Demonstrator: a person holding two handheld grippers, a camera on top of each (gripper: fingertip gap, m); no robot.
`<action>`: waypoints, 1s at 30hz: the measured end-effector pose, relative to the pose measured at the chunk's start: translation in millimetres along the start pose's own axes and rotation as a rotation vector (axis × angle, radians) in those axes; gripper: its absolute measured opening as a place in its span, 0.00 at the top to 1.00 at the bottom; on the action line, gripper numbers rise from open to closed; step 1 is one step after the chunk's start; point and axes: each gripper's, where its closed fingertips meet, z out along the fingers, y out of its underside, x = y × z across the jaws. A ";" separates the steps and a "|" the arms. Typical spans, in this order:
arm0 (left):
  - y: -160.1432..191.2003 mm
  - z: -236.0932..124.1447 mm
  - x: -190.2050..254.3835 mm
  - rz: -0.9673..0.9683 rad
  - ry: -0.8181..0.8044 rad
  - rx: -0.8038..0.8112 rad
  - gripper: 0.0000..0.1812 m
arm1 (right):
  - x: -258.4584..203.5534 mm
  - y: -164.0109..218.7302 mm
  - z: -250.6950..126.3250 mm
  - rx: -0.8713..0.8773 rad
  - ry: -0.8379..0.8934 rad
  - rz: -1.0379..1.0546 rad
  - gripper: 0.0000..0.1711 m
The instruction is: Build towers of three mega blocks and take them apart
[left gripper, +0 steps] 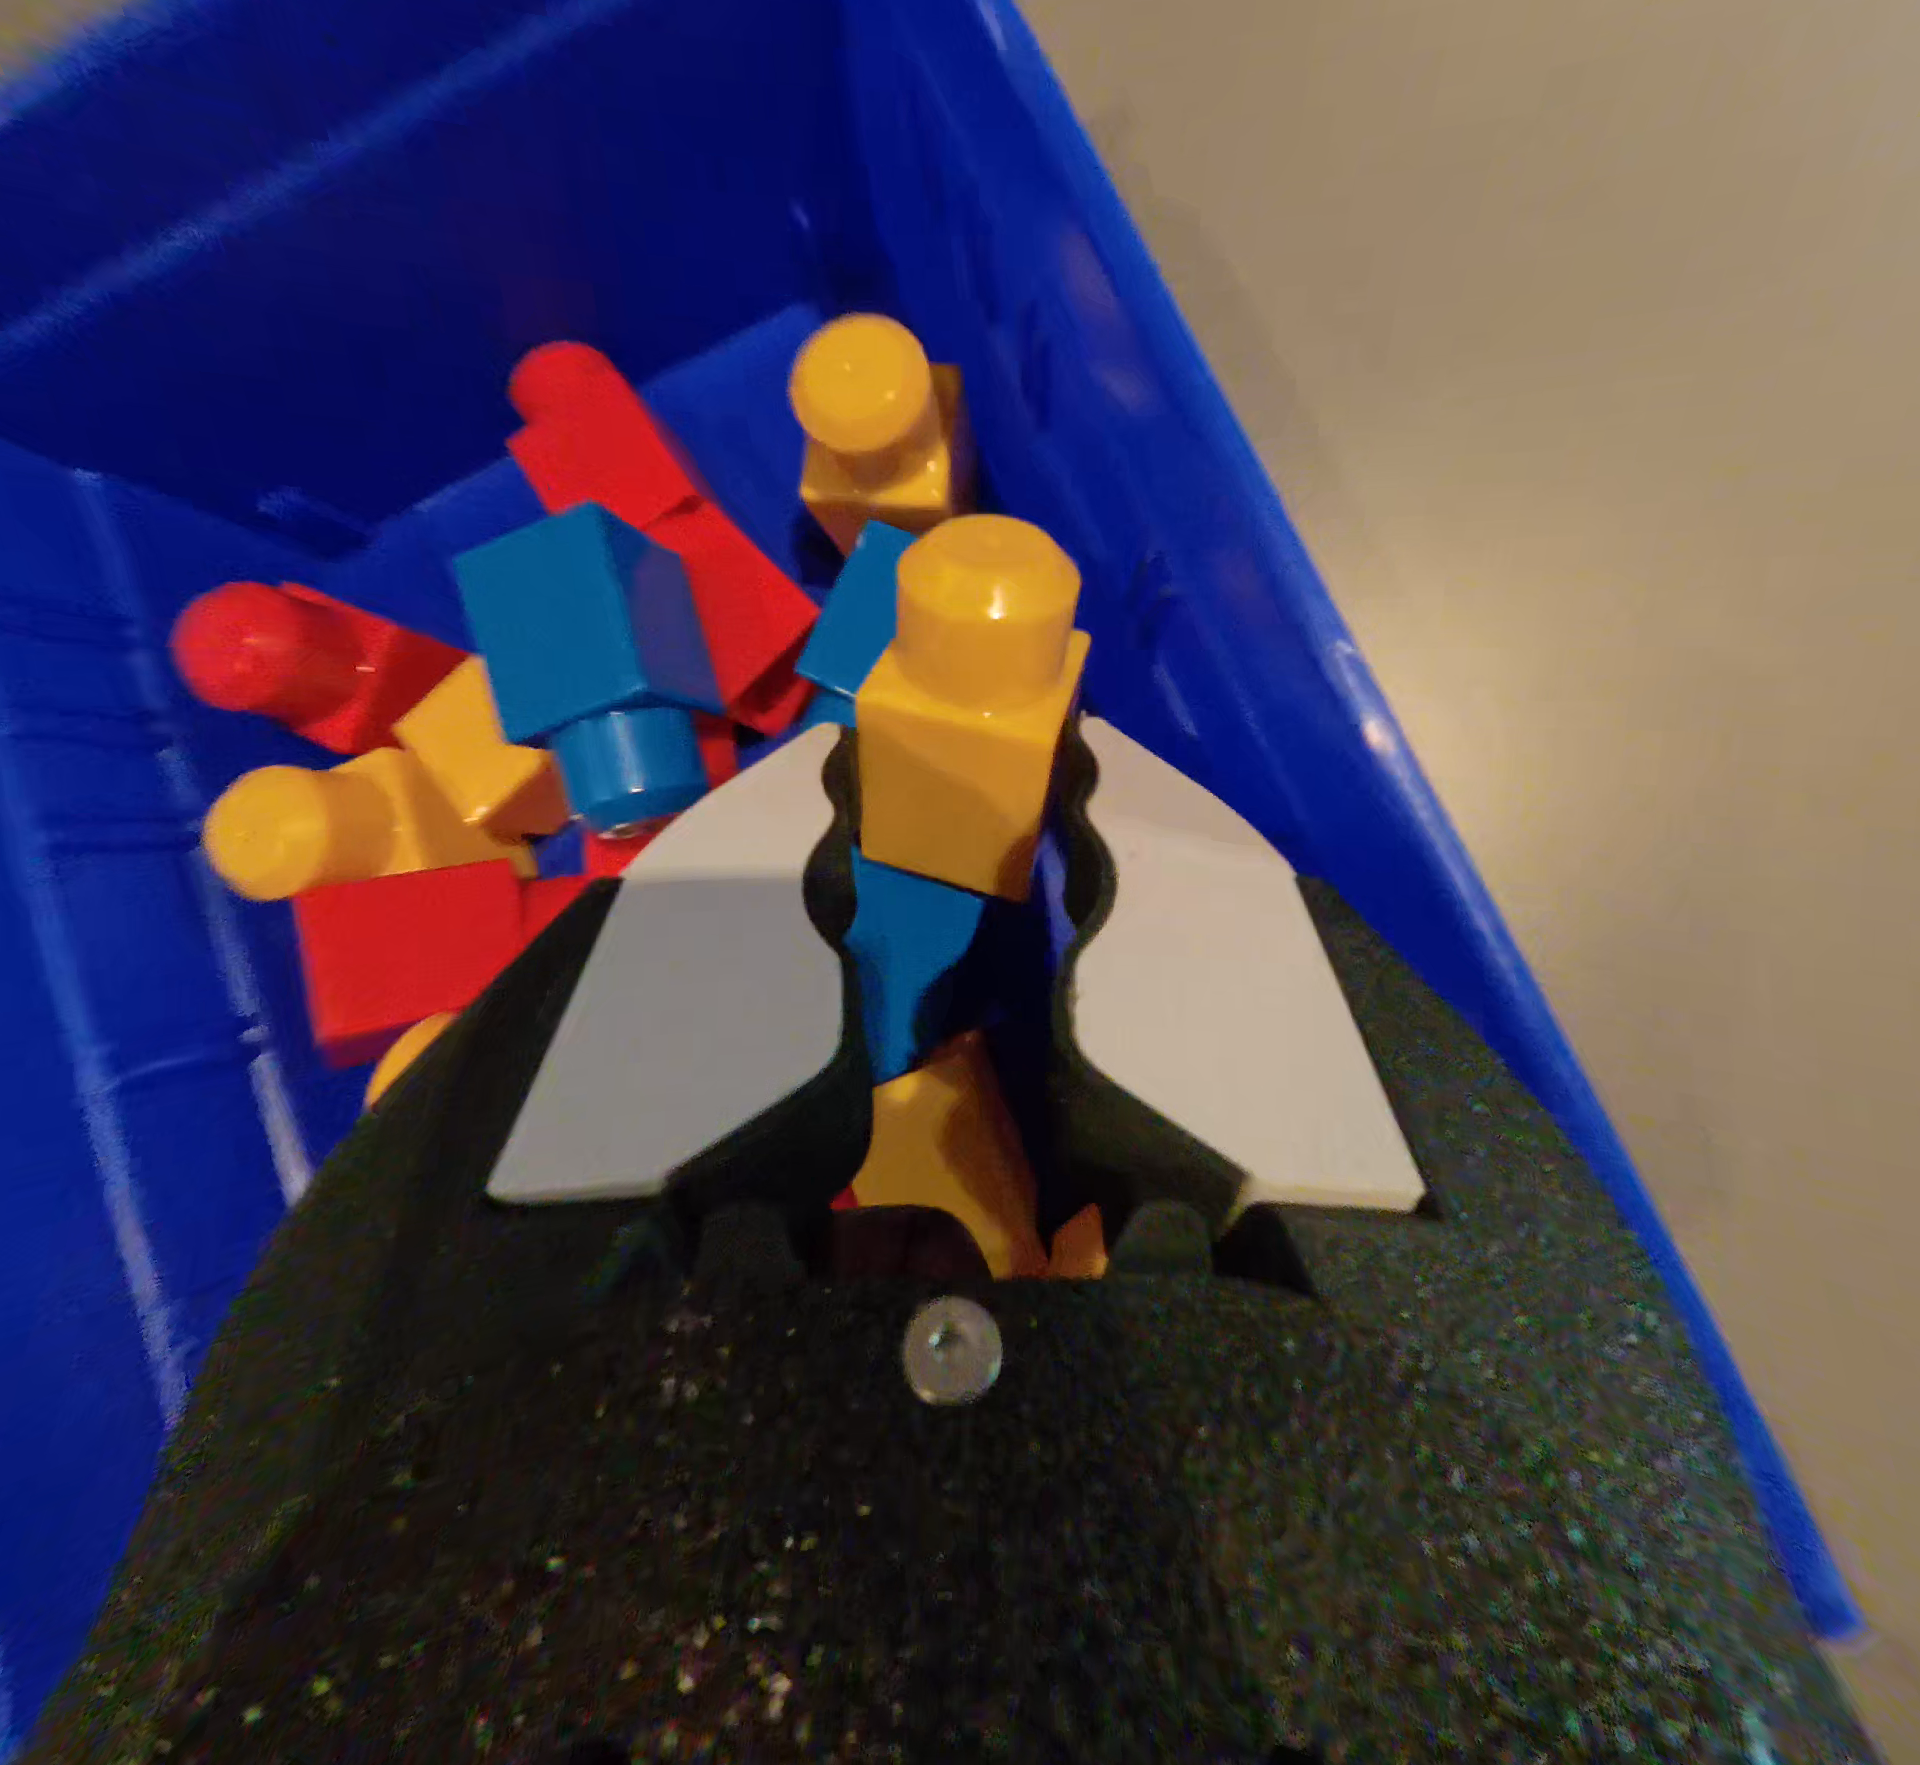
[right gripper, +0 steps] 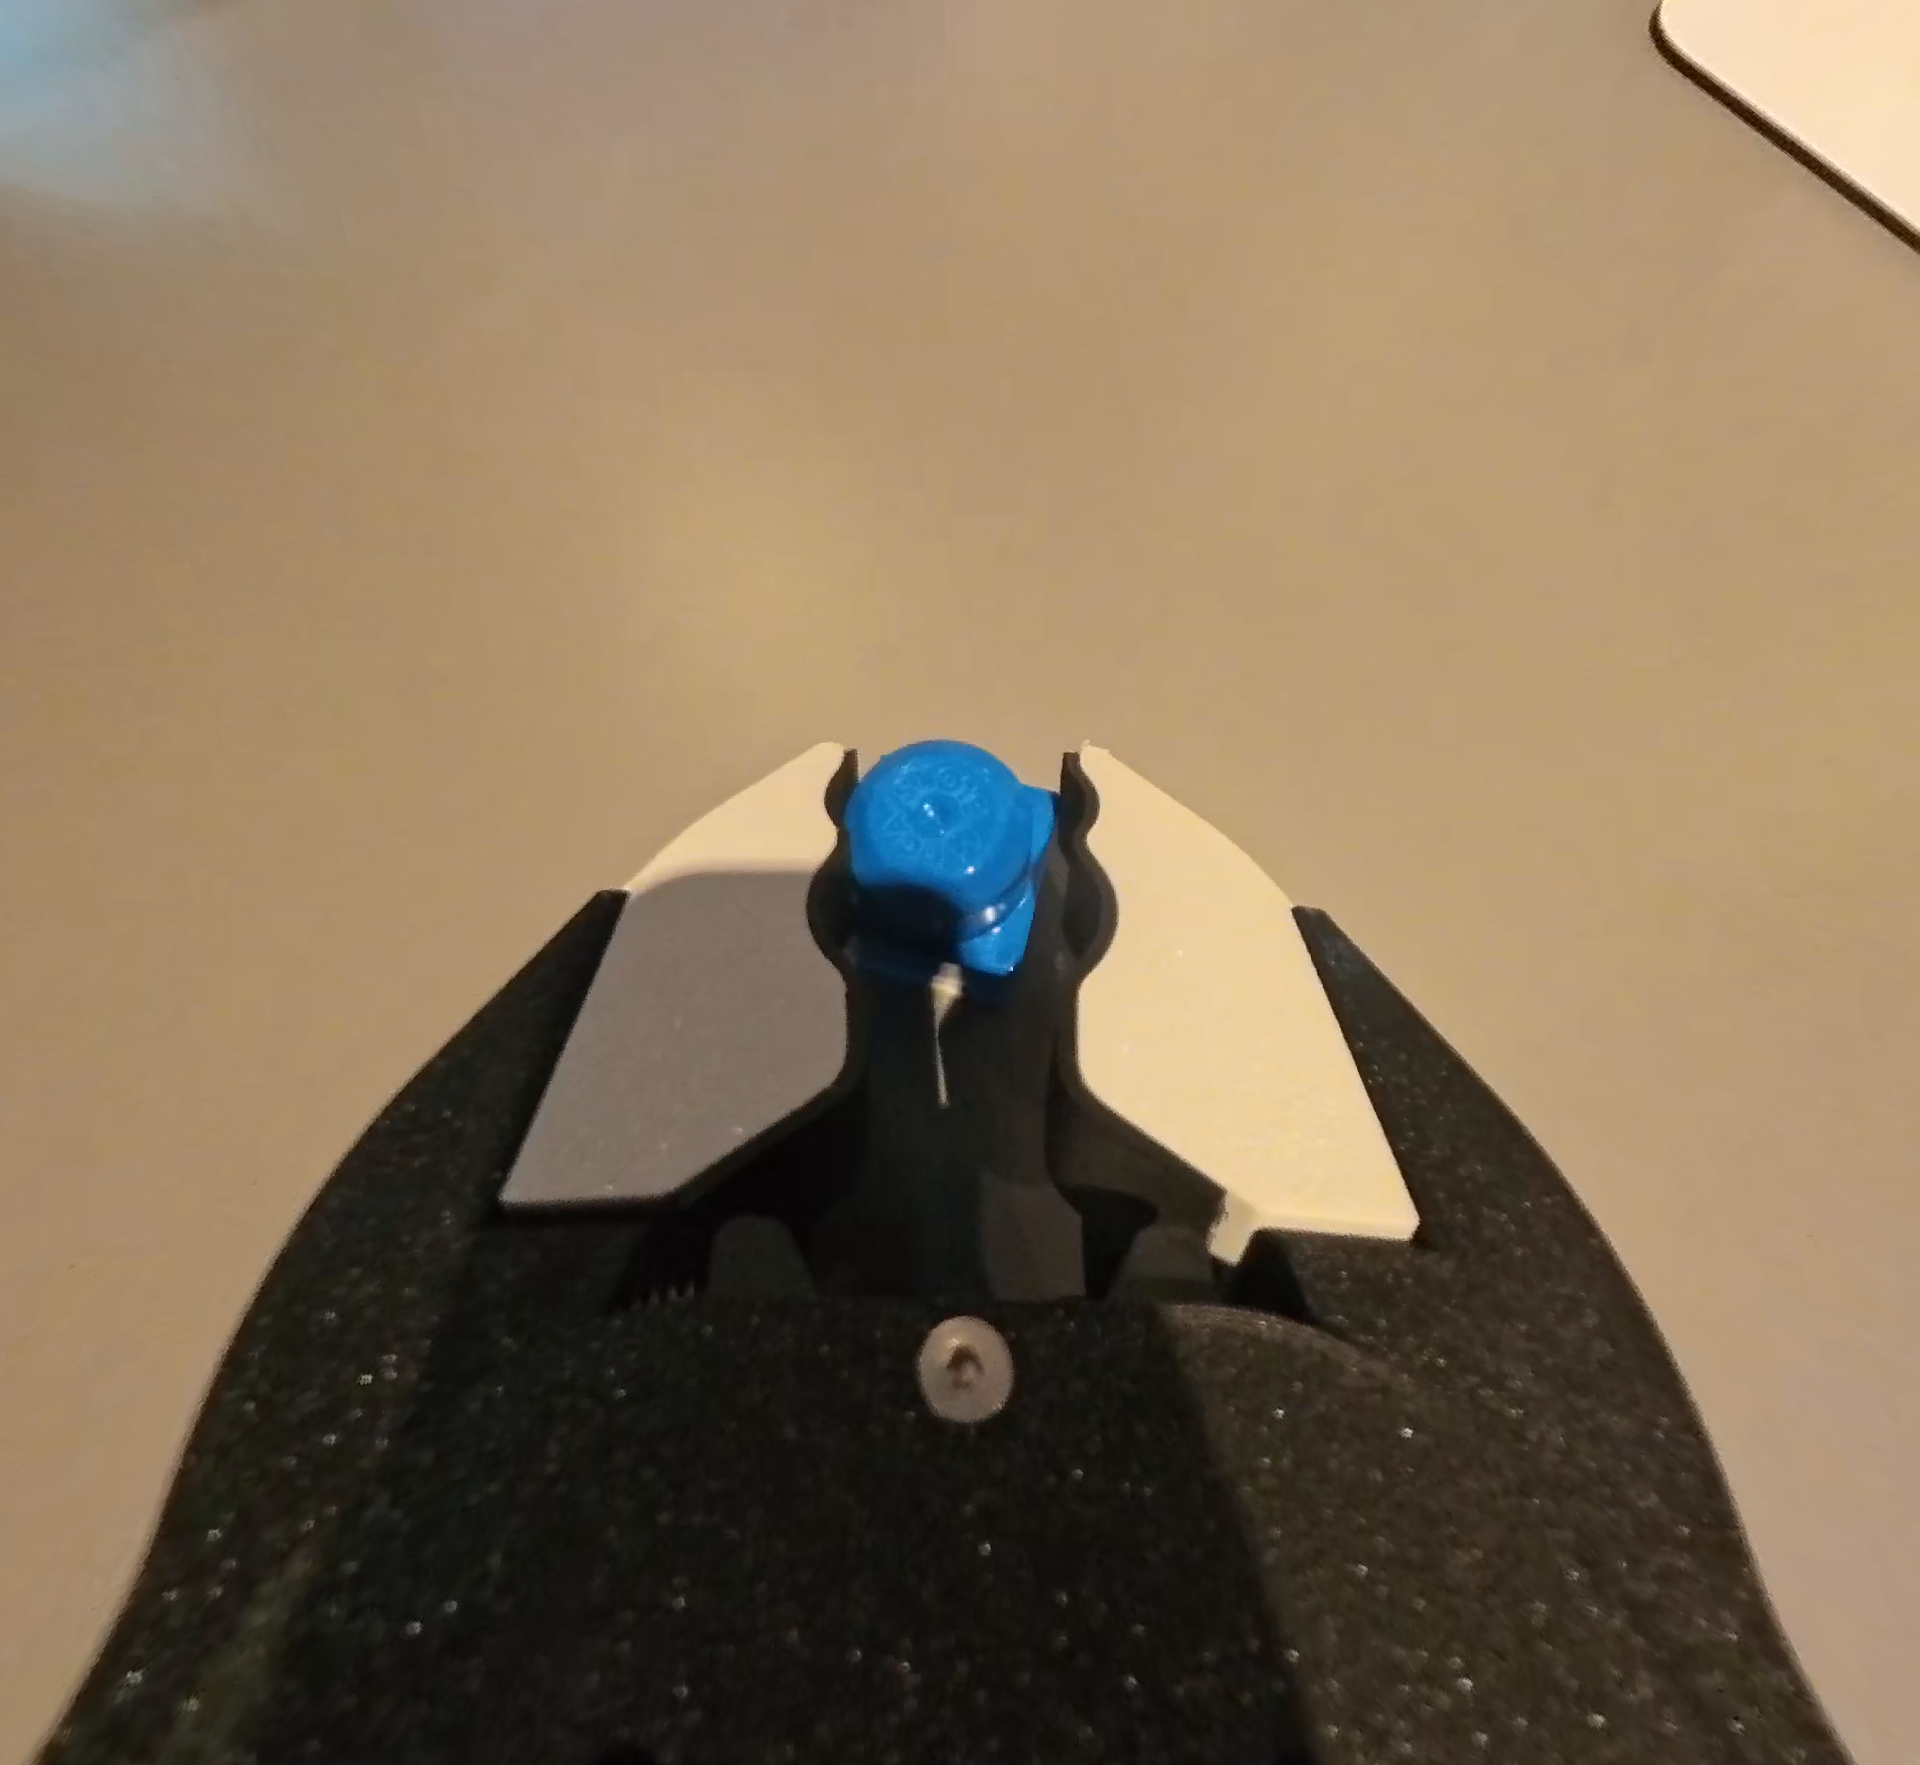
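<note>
Yellow block (left gripper: 961,749) clamped by left gripper (left gripper: 956,842) over the blue bin (left gripper: 1091,261): lift straight, meeting the right gripper (right gripper: 956,842) pinching its blue block (right gripper: 940,853).

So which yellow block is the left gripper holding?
Look into the blue bin of mixed blocks. The yellow block stands stud-up between the left gripper fingers, above the pile; the other yellow ones lie loose.

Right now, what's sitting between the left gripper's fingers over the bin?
In the left wrist view, a yellow block is pinched between the left gripper's fingers, above the blue bin. Just below it, a blue block fills the gap.
</note>
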 end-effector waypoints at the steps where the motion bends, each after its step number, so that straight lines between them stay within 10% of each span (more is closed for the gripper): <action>1: -5.8 -9.1 -2.4 -0.001 -0.027 0.038 0.80 | 0.0 -0.3 -0.3 0.002 0.000 0.000 0.78; 11: -86.8 -102.7 107.1 0.265 -0.032 0.535 0.80 | -7.0 -12.0 -6.7 0.069 -0.054 0.009 0.76; 20: -84.8 -61.6 399.3 0.518 0.713 0.696 0.80 | -9.9 -44.0 -34.2 0.303 -0.123 0.017 0.71; 30: -64.7 -52.2 476.8 0.616 0.873 0.634 0.80 | -36.6 -54.1 -43.6 0.395 -0.255 -0.087 0.73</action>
